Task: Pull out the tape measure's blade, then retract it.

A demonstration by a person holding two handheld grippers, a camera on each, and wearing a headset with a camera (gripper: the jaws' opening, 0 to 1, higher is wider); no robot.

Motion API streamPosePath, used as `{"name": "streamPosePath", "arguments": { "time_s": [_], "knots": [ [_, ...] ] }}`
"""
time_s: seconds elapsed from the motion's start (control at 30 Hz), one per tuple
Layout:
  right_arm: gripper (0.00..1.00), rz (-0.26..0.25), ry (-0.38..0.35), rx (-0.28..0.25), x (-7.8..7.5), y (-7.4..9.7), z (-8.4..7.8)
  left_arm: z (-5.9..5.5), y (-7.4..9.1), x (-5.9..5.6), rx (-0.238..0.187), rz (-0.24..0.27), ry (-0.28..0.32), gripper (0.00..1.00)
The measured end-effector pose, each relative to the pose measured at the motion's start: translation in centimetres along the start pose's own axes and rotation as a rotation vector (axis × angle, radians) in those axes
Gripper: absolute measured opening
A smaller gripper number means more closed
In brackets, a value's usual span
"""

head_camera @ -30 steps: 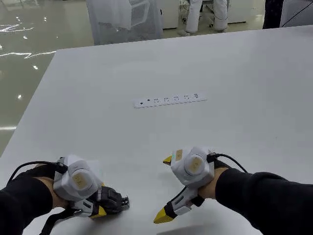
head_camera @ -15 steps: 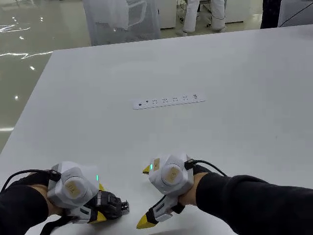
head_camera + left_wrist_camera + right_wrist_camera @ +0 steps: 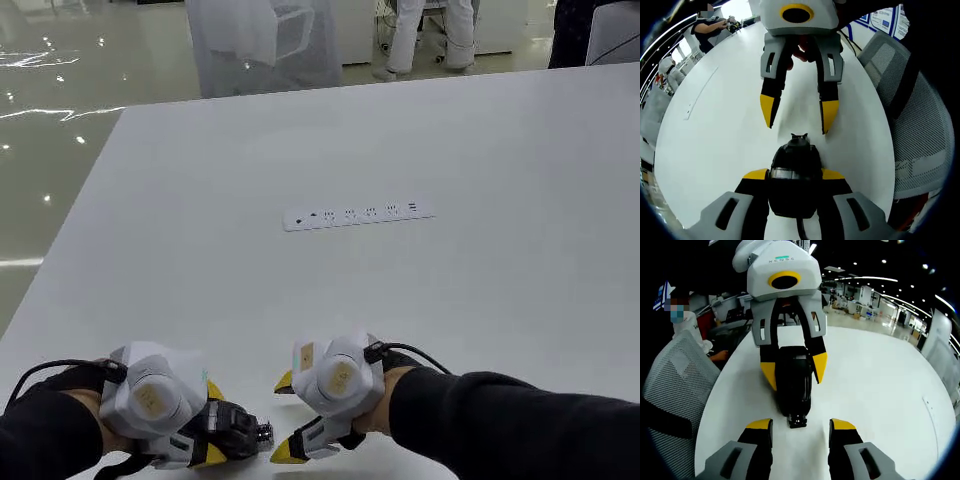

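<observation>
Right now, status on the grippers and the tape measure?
Left gripper shut on tape measure. Right gripper open, jaws facing the blade tip, not touching. Blade not out yet. Power strip lies well away.

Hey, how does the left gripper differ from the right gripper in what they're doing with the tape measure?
The left gripper is shut on the black tape measure; the right gripper is open and holds nothing. The left gripper's jaws clamp the case's sides, while the right gripper's tips flank its hook end without closing. Both have yellow-tipped jaws and face each other over the white table.
</observation>
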State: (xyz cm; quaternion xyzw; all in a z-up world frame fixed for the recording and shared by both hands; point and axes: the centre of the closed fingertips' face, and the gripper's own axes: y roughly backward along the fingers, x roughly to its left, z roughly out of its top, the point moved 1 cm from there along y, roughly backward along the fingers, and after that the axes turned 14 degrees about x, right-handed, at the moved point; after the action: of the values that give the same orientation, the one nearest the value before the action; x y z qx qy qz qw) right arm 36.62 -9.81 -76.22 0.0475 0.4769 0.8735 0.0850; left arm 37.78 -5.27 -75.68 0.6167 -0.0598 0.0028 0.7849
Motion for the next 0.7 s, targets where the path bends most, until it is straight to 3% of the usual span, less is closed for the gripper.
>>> {"name": "streamPosePath", "arguments": {
  "time_s": [0.27,0.33,0.5,0.57,0.63,0.67,0.7],
  "knots": [
    [0.25,0.003,0.074,0.064,0.8,-1.7,-0.8,0.0,0.0,0.0,0.002,-0.001,0.002,0.32],
    [0.25,0.002,0.067,0.065,0.7,-1.7,-0.7,0.0,0.0,0.0,0.001,-0.001,0.002,0.32],
    [0.13,-0.018,0.057,0.068,0.3,-2.1,-0.5,0.0,0.0,0.0,-0.004,-0.003,-0.002,0.32],
    [0.15,-0.009,0.050,0.066,0.6,-2.2,-0.4,0.1,0.0,0.0,-0.005,-0.006,-0.002,0.32],
    [0.17,-0.018,0.098,0.074,0.7,-2.4,-0.4,0.1,-0.1,-0.1,-0.005,-0.005,-0.004,0.32],
    [0.11,-0.024,0.081,0.081,0.5,-2.3,-0.5,0.1,-0.1,-0.1,-0.004,-0.004,-0.006,0.32],
    [0.12,-0.003,0.048,0.070,0.5,-2.2,-0.3,0.1,-0.1,-0.2,-0.003,-0.002,-0.015,0.32]
  ]
}}
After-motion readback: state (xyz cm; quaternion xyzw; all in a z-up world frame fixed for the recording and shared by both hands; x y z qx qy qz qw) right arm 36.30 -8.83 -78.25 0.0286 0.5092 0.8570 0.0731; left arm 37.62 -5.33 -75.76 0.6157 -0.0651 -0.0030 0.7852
